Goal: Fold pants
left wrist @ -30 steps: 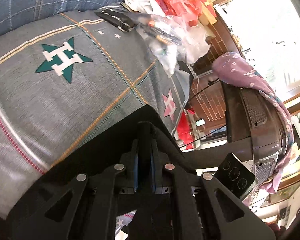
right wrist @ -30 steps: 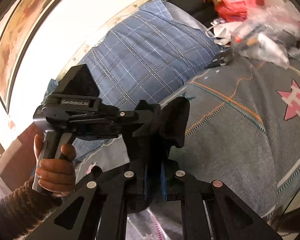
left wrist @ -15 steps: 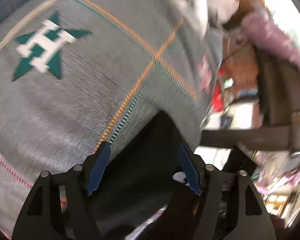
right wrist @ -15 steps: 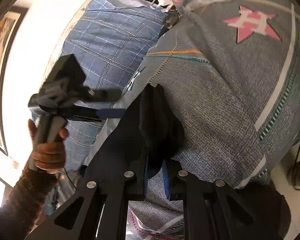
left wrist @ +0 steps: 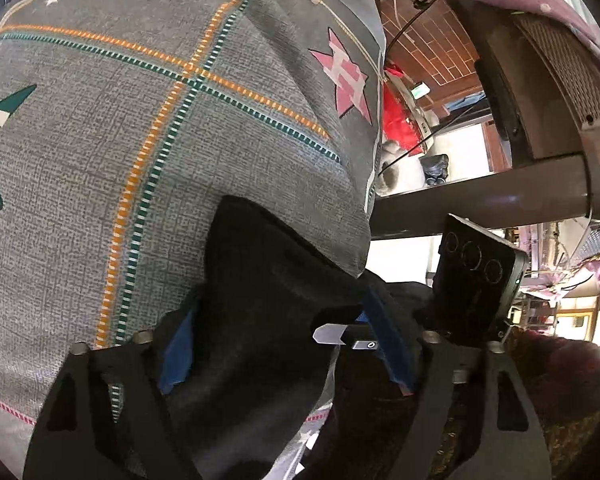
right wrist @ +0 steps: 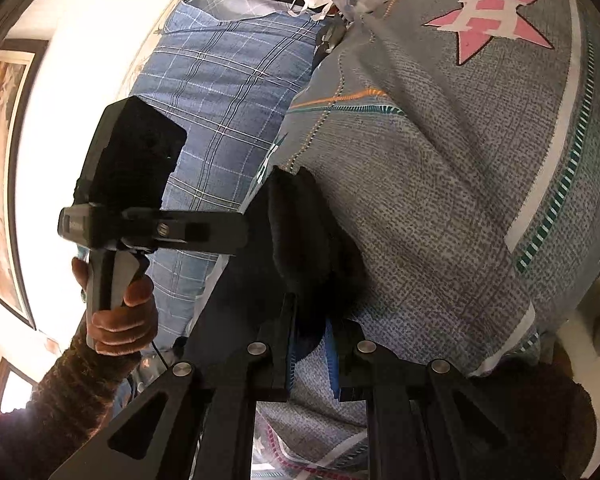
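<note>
While the right gripper (right wrist: 312, 344) pinched the black pants (right wrist: 308, 240) over the bedspread (right wrist: 440, 200), the left gripper (left wrist: 284, 344), its jaws just opened then eased inward, straddled them without gripping, the fold apparently unfinished.

left gripper (left wrist: 280, 344): jaws apart, just closed slightly after springing wide, dark cloth between, pads not pressing. right gripper (right wrist: 310, 356): jaws nearly together, pinching cloth. Left hand (right wrist: 118, 316) wrapped round handle.
</note>
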The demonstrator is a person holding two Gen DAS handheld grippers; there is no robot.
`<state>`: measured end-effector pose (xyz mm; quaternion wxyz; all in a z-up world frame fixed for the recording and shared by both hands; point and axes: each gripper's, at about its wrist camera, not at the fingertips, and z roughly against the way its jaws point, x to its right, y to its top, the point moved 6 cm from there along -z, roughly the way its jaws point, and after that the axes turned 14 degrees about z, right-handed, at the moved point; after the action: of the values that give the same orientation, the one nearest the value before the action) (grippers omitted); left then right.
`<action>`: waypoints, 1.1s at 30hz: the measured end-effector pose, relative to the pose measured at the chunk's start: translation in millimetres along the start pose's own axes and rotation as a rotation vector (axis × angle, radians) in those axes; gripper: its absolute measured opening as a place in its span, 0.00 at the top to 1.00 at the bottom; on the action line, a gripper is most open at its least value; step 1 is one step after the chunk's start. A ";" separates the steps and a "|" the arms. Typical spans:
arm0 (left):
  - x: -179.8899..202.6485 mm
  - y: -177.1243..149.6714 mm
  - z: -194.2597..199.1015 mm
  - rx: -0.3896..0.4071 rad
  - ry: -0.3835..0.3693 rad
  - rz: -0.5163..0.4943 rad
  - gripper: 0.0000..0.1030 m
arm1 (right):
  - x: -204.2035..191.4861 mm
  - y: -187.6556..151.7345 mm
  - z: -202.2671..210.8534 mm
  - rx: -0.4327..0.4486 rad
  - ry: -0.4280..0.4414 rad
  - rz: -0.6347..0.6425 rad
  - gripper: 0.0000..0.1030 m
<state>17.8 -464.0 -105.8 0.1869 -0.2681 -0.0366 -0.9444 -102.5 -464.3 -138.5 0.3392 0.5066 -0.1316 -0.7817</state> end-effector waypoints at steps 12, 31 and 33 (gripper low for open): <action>-19.5 -26.9 55.0 0.287 -0.098 0.163 0.86 | -44.8 23.8 6.4 0.042 -0.016 0.198 0.90; -175.6 -237.6 130.3 0.641 -0.141 0.748 0.83 | -249.4 -108.1 -106.5 -0.331 0.144 0.786 0.69; -195.1 -256.6 125.6 0.658 -0.185 0.846 0.83 | -252.4 -125.8 -118.9 -0.400 0.118 0.821 0.60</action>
<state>137.5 -139.6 -92.1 0.6208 -0.2685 -0.2355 -0.6979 17.2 -187.9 -84.0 0.7189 0.3805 -0.1485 -0.5624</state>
